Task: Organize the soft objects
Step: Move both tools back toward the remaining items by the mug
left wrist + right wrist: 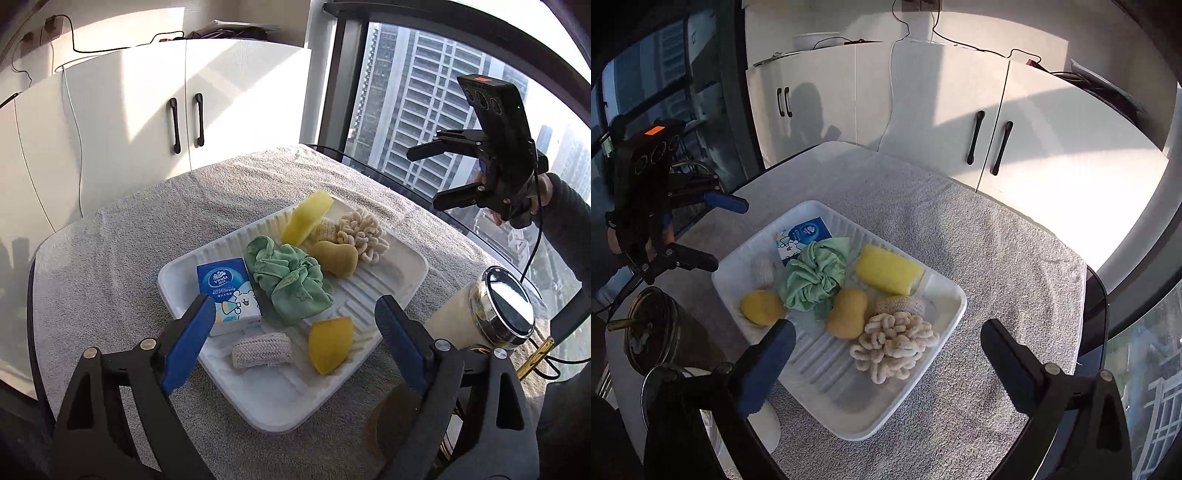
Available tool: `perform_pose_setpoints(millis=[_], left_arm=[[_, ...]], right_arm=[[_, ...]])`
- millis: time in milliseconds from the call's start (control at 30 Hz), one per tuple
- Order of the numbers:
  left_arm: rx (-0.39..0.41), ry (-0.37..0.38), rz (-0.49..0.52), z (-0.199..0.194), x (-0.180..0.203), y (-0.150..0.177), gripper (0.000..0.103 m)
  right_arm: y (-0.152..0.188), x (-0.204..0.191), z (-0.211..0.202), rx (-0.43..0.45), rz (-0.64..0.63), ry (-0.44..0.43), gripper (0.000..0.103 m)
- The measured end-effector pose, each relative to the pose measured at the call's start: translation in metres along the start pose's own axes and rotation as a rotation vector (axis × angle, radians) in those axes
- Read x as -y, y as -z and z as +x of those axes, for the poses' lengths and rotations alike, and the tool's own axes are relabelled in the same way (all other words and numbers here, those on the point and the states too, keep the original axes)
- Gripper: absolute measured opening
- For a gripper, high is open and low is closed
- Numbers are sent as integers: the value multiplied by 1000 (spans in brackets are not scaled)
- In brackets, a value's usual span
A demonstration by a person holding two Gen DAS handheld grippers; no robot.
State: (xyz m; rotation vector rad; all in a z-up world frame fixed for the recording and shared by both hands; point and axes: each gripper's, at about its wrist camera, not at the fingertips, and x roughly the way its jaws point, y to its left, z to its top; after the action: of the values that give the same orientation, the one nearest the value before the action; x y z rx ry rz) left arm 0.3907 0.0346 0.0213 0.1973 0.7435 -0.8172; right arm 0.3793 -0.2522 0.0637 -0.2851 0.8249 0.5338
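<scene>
While both claws hang above the desk [110,236], nothing sits between their fingers. Left claw [295,325]: spread wide, empty. White tray [410,266] on the grey towel holds, left to right in the left wrist view: blue tissue pack [229,291], woven pad [262,349], green cloth [291,280], yellow sponge [328,343], tan gourd-shaped sponge [336,258], cream looped scrubber [364,234]. Right claw [886,354]: spread wide, empty, above the tray's near edge.
</scene>
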Motion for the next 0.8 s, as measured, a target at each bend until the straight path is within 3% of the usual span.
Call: perform_pose_setpoints(millis=[100, 167, 200, 567, 800], left_arm=[[27, -23, -18, -23, 4, 10, 89], [50, -45, -33, -37, 7, 18, 102], [62, -58, -42, -44, 9, 22, 103], [155, -214, -148, -107, 25, 61, 103], [176, -226, -177, -129, 57, 91, 103]], right_arm=[[15, -3, -22, 31, 29, 15, 103], [28, -6, -37, 62, 56, 23, 103], [35, -8, -45, 79, 71, 27, 103], [102, -34, -117, 238, 184, 63, 103], [130, -75, -136, 282, 204, 18, 103]])
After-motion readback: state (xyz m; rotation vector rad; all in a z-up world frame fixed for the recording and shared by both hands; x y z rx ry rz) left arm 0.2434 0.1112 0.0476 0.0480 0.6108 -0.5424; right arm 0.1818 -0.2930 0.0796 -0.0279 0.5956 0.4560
